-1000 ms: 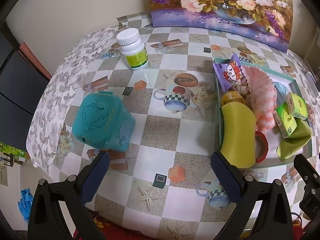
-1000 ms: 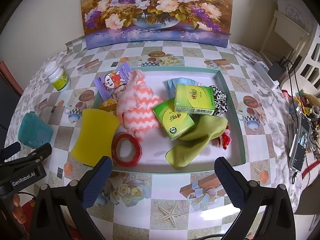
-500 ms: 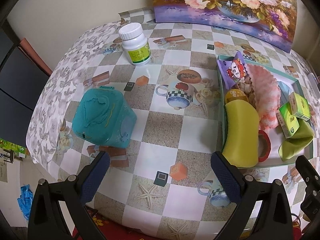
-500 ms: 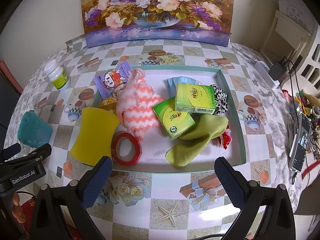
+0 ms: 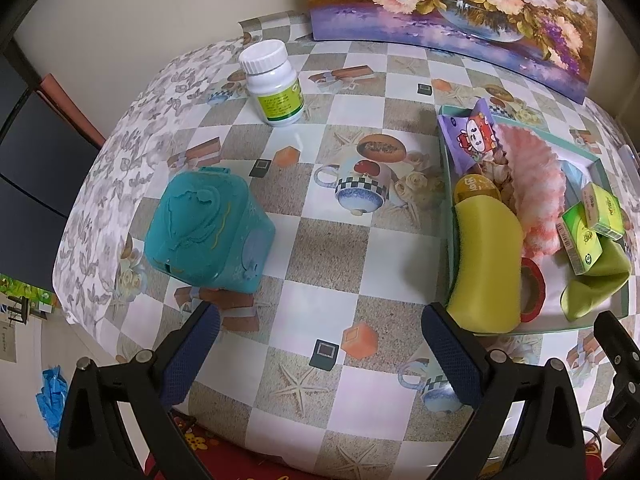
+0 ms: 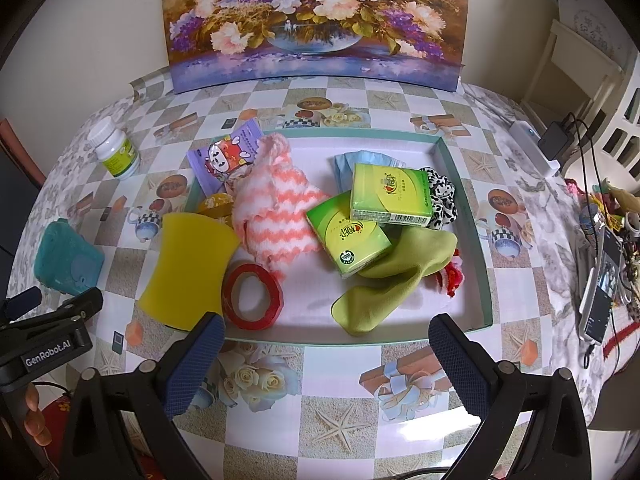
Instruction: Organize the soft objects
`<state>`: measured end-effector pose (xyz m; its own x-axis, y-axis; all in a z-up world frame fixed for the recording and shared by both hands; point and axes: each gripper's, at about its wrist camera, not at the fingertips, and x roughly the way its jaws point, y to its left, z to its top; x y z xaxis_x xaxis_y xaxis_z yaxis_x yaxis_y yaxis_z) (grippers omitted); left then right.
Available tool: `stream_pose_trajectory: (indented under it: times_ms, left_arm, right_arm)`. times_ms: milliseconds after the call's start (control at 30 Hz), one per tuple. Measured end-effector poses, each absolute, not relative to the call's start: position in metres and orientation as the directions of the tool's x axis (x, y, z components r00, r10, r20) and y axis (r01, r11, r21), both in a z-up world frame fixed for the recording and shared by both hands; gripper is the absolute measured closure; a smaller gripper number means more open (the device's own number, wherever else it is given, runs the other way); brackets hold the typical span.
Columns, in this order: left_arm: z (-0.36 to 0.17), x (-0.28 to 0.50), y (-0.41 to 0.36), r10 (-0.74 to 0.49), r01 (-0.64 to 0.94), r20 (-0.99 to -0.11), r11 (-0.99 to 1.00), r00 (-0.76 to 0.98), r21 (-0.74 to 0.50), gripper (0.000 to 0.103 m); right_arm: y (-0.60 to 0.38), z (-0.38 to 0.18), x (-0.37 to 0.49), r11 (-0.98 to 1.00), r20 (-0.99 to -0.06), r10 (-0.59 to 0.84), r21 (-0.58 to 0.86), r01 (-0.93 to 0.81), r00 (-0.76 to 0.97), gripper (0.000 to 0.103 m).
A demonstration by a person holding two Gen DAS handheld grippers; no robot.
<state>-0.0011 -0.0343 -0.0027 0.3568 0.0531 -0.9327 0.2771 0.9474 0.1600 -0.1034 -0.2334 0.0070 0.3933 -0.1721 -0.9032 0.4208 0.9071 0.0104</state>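
A shallow teal-rimmed tray (image 6: 468,216) holds a yellow sponge (image 6: 188,268) hanging over its left rim, a pink-and-white fluffy cloth (image 6: 272,220), a green cloth (image 6: 396,276), two green tissue packs (image 6: 390,194), a red tape ring (image 6: 252,296), a purple snack packet (image 6: 228,156) and a black-and-white scrunchie (image 6: 440,196). My right gripper (image 6: 328,360) hangs open just in front of the tray's near rim, holding nothing. My left gripper (image 5: 320,352) is open and empty over the tablecloth, between a teal plastic box (image 5: 208,228) and the sponge (image 5: 486,264).
A white pill bottle (image 5: 274,82) stands at the back left. A flower painting (image 6: 316,20) leans against the wall. Phones, cables and clutter (image 6: 600,280) lie at the table's right edge. The left gripper's body (image 6: 44,344) shows at the right view's lower left.
The left gripper has crept slightly forward and lower over the table. The right gripper and the tray's contents have not visibly moved.
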Motion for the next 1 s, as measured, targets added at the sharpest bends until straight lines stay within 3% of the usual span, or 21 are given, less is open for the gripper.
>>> stream_pose_trajectory:
  times_ms: [1000]
  left_arm:
    - [-0.0002, 0.0003, -0.0315, 0.045, 0.262, -0.931, 0.954, 0.362, 0.148, 0.002]
  right_arm:
    - [-0.2342, 0.0038, -0.1052, 0.908, -0.907, -0.17, 0.008, 0.42, 0.385, 0.0]
